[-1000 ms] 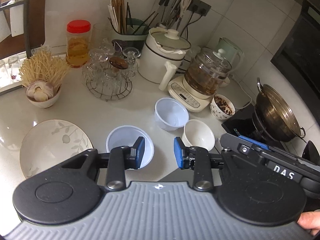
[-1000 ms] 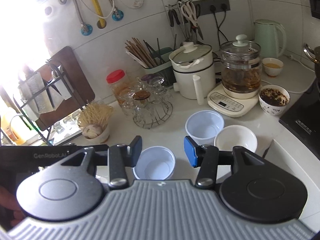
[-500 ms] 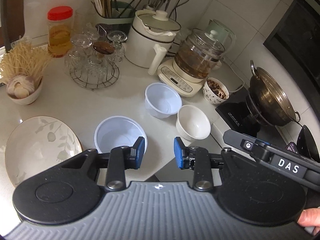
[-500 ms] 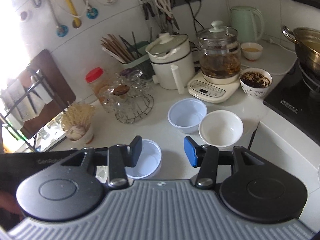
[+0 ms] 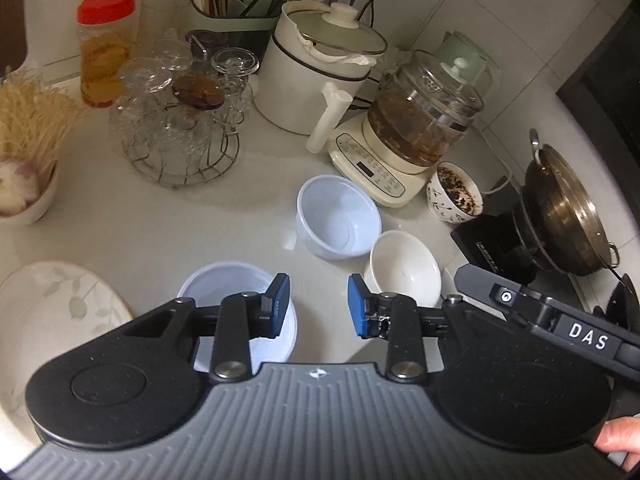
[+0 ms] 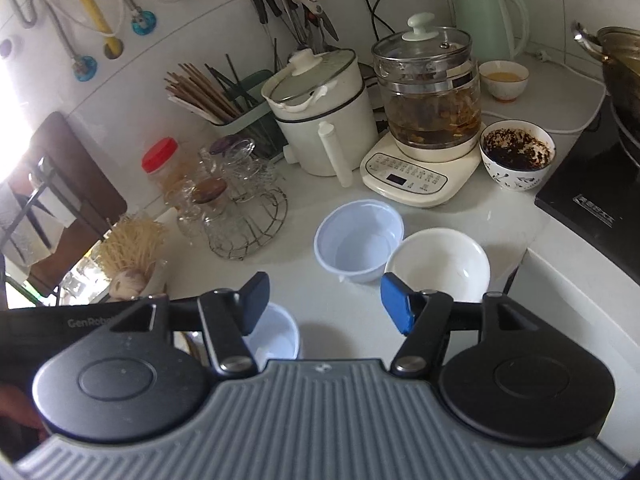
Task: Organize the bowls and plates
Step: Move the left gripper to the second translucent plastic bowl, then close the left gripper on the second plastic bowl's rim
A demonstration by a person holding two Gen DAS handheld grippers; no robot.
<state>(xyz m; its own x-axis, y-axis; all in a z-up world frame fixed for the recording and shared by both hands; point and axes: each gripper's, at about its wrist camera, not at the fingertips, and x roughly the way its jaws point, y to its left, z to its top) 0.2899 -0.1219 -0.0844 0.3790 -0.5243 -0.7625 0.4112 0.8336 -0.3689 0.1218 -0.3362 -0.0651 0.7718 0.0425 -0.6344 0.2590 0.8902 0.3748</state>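
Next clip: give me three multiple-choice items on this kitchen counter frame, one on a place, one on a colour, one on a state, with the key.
1. The white ceramic bowl sits where?
A. On the leaf-pattern plate
B. Beside a translucent plastic bowl
C. Inside the wok

2. The jar lid is:
A. Red
B. Green
C. Black

3. The right gripper is:
A. Shut on a bowl
B. Holding a plate
C. Open, empty

Key: B, the two bowls stand side by side on the counter; A, the cap is plainly red; C, the jaws have just been opening and nothing is between them.
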